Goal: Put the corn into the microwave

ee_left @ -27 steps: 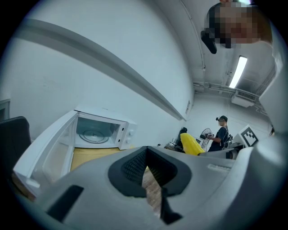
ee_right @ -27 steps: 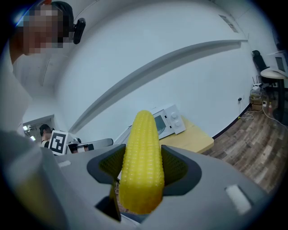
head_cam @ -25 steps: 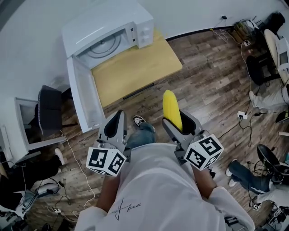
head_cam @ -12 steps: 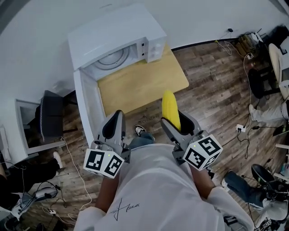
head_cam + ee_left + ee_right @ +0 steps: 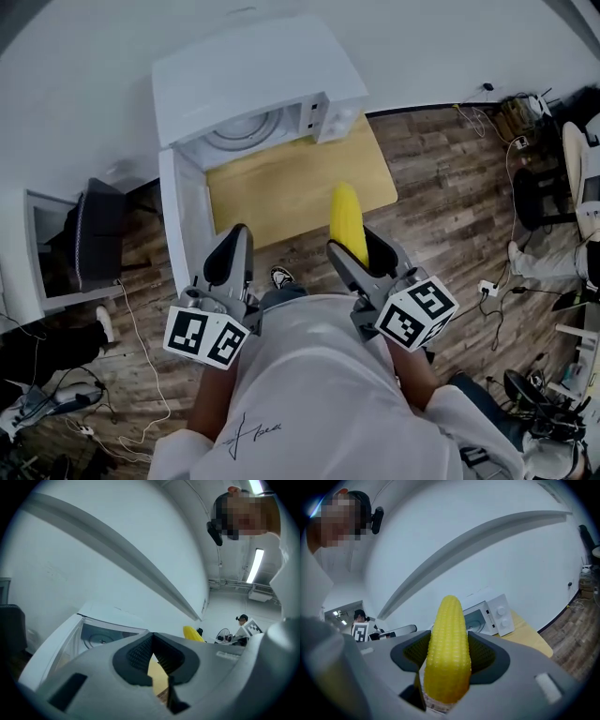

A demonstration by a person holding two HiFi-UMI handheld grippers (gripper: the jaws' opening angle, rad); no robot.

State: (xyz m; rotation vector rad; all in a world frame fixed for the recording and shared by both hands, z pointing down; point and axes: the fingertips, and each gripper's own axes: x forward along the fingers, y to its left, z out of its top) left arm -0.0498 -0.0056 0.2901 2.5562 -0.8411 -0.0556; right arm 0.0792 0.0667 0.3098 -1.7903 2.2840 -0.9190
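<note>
While my right tool (image 5: 354,246) clamps its pads on the corn (image 5: 346,214), the cob's tip points to twelve o'clock toward the table (image 5: 281,183). My left tool (image 5: 231,255) sits at nine o'clock of it, jaws pressed together on nothing. The microwave (image 5: 262,75) stands at eleven o'clock with its door (image 5: 183,220) open.

Lab-type workroom: plank floor (image 5: 441,187), power strip (image 5: 487,286), office chair (image 5: 97,232), microwave (image 5: 262,84) on a wooden table (image 5: 300,183)

One corn (image 5: 345,217), one microwave (image 5: 258,75), one table (image 5: 281,187), two hand-held grippers, left (image 5: 234,236) and right (image 5: 352,242)
</note>
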